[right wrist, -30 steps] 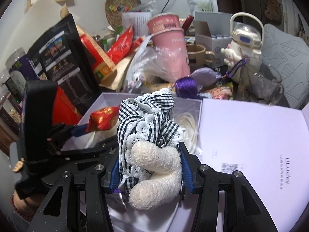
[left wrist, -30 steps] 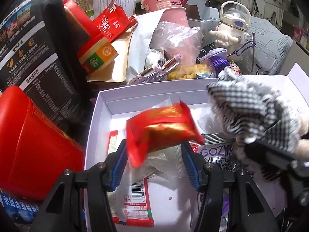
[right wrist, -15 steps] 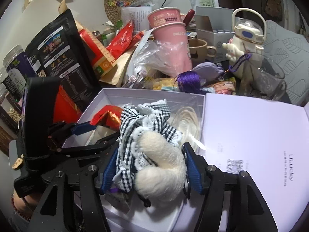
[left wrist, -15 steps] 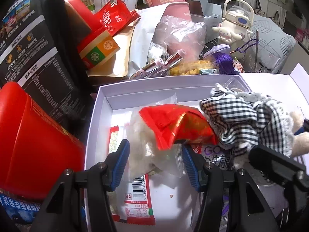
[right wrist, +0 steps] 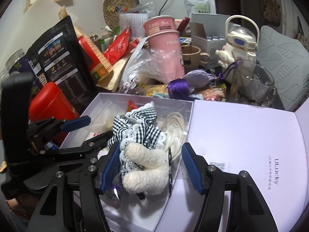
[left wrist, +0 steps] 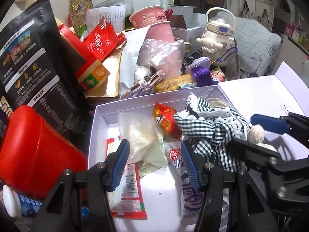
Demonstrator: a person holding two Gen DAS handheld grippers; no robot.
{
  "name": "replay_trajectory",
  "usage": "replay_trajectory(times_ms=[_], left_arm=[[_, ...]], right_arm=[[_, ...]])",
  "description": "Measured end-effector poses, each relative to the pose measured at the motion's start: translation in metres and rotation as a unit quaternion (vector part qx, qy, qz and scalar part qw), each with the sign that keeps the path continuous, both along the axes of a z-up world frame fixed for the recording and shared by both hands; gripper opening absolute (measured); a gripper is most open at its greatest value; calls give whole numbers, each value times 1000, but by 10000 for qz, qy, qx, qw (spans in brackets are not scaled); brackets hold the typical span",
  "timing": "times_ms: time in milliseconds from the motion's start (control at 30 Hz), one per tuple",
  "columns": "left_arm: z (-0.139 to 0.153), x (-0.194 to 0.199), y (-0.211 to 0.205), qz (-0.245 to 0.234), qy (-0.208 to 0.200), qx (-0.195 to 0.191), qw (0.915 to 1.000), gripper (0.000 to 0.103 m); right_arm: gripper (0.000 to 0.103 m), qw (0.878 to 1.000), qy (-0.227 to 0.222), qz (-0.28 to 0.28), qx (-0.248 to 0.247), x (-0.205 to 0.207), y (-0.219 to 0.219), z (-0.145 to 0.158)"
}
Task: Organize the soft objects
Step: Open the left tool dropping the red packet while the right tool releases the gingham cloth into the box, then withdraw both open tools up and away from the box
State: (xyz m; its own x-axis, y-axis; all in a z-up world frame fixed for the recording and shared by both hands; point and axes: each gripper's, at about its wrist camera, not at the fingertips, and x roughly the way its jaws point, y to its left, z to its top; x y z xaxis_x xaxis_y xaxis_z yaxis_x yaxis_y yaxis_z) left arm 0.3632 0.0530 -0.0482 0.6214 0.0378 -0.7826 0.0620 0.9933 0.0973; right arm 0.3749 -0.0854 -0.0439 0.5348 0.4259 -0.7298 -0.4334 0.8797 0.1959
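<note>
Checked cloth doll dress point(right wrist: 135, 127), fuzzy legs; glossy foil snack packet point(left wrist: 167, 122).

The white box point(left wrist: 100, 116) is crowded: a clear bag point(left wrist: 141, 137), a red snack packet point(left wrist: 167, 123) and a gingham plush toy point(right wrist: 143, 150) fill its far and right parts. Bare floor shows only near the front middle. The flat lid point(right wrist: 241, 135) to the right lies open. Beyond the far wall, pink cups point(right wrist: 164, 38) and a red canister point(left wrist: 32, 150) hem the desk.

Right gripper point(right wrist: 148, 166) fingers spread around plush toy point(right wrist: 146, 170), white box point(right wrist: 135, 218) beneath
</note>
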Motion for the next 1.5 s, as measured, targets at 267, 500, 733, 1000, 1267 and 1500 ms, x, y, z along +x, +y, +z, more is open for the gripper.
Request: replay_trajectory(times_ms=[267,500,733,1000,1267,1500], left_arm=[[1,0,3,93,150,-54,9998,60],[14,-15,7,164,-29,-155,9997,60],[37,-39,9,211,-218,-269,9992,60],[79,-78,0,103,-637,-291,9975,60],[112,-129,-9,-26,-1119,-351,9931,60],[138,-181,-15,-199,-1562,-303,9871,60]], right_arm=[[58,9999,-80,23,103,-8,-2,5],[59,9995,-198,-48,248,-24,-9,17],[59,9986,-422,-124,295,-44,-20,38],[59,9963,-805,-135,259,-81,-31,73],[66,9904,-1346,-220,228,-136,-42,110],[71,9842,-1699,-438,259,-187,-59,134]])
